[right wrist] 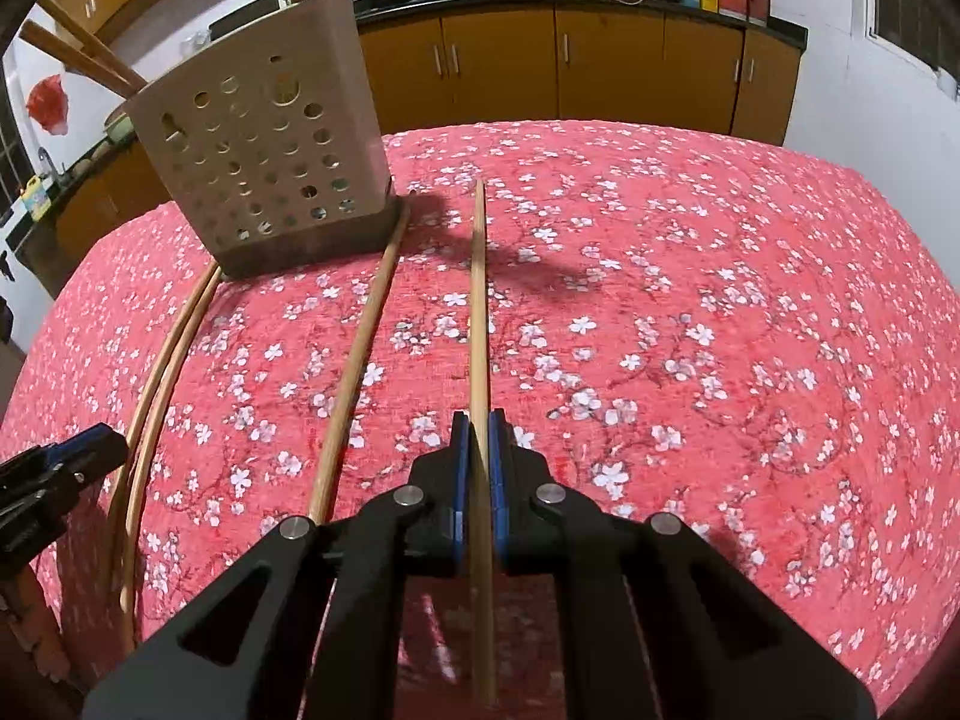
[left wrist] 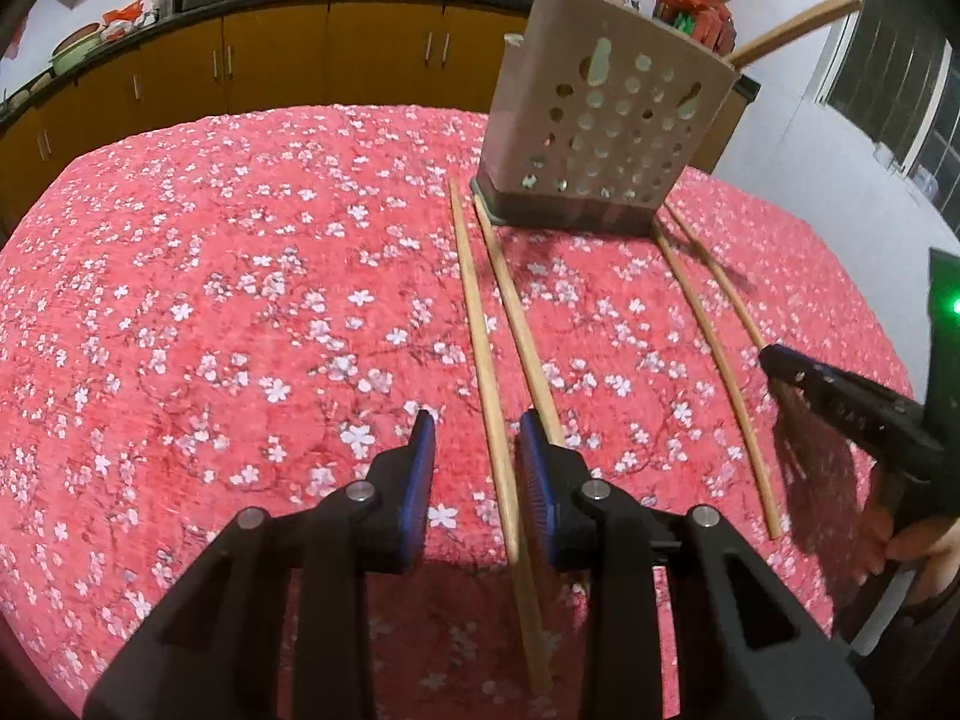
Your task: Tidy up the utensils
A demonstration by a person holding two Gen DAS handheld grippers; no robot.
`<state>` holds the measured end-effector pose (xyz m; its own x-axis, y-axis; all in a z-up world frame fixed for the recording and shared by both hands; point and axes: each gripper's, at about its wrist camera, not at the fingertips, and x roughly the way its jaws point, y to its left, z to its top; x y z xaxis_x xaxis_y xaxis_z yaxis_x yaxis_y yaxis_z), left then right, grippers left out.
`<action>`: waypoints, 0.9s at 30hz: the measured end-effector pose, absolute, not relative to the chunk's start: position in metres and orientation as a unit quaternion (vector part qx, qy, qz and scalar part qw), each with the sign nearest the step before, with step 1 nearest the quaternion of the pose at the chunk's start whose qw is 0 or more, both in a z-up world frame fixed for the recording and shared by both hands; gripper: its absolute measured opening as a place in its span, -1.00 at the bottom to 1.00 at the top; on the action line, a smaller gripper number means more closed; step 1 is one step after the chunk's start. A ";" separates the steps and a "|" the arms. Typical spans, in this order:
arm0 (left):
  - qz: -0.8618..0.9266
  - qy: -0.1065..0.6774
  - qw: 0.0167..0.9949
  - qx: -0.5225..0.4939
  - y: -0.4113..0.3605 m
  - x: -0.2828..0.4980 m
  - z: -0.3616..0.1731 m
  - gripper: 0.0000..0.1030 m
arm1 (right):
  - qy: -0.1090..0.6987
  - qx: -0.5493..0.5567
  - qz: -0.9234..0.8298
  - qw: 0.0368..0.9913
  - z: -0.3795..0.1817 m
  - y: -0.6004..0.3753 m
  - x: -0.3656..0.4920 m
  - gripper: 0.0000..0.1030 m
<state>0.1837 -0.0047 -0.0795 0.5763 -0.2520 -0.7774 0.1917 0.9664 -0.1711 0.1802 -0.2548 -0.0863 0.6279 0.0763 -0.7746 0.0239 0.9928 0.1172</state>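
The right gripper [right wrist: 475, 420] pinches one chopstick [right wrist: 478, 300] between its pads, while the left gripper [left wrist: 477, 420] hangs spread over the near end of another chopstick [left wrist: 480, 324]. Four chopsticks lie on the floral tablecloth [right wrist: 720, 330], all pointing toward the perforated holder [right wrist: 264, 150], where more sticks stand. Right of the held chopstick the cloth runs bare to its far edge before the cabinets [right wrist: 600, 54].

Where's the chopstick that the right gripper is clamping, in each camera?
Left wrist: the rightmost chopstick, running from the utensil holder to the right gripper near the right edge.
Right wrist: centre, between the shut jaws.
Shared landmark: the utensil holder.
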 end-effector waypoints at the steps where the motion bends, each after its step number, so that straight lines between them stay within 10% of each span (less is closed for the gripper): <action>1: -0.124 0.443 0.888 -0.030 -0.006 0.184 -0.080 -0.52 | 0.430 0.056 0.014 0.901 -0.086 -0.254 0.179 -0.86; 5: -0.112 0.439 0.891 -0.005 -0.013 0.183 -0.081 -0.83 | 0.429 0.061 0.018 0.901 -0.085 -0.255 0.178 -0.85; 27: -0.036 0.427 0.903 -0.031 0.054 0.214 -0.077 -0.76 | 0.419 0.063 -0.008 0.906 -0.088 -0.273 0.200 -0.84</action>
<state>0.2144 0.0536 -0.0767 0.6327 -0.0909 -0.7691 0.0374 0.9955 -0.0869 0.2003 -0.2733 -0.0882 0.6488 0.0391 -0.7600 0.0664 0.9920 0.1077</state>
